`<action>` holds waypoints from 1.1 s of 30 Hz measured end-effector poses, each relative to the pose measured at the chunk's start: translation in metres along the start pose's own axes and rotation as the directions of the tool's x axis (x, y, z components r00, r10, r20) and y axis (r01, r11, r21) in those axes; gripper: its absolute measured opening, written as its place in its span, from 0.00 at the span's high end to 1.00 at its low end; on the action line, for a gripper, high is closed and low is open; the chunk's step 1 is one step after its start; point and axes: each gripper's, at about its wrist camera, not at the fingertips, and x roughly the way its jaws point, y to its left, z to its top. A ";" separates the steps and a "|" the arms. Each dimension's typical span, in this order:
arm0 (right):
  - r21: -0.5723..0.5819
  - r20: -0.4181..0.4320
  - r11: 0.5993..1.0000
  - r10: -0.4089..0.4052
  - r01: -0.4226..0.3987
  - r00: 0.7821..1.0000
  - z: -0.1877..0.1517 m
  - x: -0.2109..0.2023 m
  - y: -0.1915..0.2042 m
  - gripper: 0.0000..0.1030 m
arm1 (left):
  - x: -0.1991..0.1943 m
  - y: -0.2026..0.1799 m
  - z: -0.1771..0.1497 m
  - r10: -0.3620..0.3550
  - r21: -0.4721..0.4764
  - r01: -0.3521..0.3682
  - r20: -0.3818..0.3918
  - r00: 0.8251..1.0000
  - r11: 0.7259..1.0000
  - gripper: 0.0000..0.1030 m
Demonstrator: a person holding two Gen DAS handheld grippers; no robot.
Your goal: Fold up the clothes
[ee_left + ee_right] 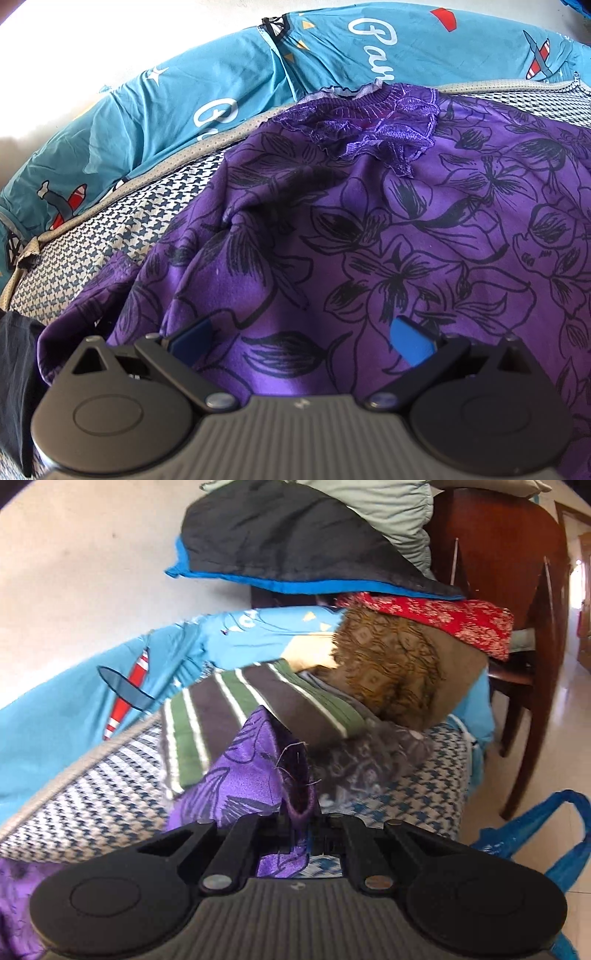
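My right gripper is pinched tight on a bunched edge of the purple floral top, which lies spread on the houndstooth mattress. My left gripper hovers over the top's lower part, jaws spread wide, gripping nothing.

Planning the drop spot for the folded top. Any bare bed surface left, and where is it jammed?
Free: houndstooth sheet strip between the purple floral top and the blue printed blanket; another patch right of the right gripper, toward the bed edge. Crowded: folded clothes pile ahead of it.
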 end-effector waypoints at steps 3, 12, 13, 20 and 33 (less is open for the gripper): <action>0.017 -0.065 0.998 -0.054 0.055 0.996 -0.004 0.008 -0.004 0.94 | 0.001 0.002 -0.001 -0.015 -0.015 0.015 -0.004 1.000 1.000 0.00; 0.170 -0.106 0.977 -0.109 0.126 0.988 -0.003 -0.005 -0.034 0.66 | -0.003 0.010 0.001 -0.012 -0.056 0.013 0.008 1.000 0.998 0.00; 0.178 -0.088 0.977 -0.103 0.118 0.991 -0.002 -0.010 -0.036 0.66 | -0.003 0.010 0.001 -0.010 -0.059 0.011 0.010 1.000 0.998 0.00; 0.120 -0.141 0.987 0.121 -0.105 0.983 -0.010 -0.013 -0.008 0.66 | -0.004 0.009 0.003 0.003 -0.062 -0.002 0.012 1.000 0.998 0.00; 0.017 -0.506 0.761 0.566 -0.648 0.651 -0.079 -0.017 0.094 0.64 | -0.003 0.010 0.002 0.005 -0.066 -0.004 0.007 1.000 0.998 0.00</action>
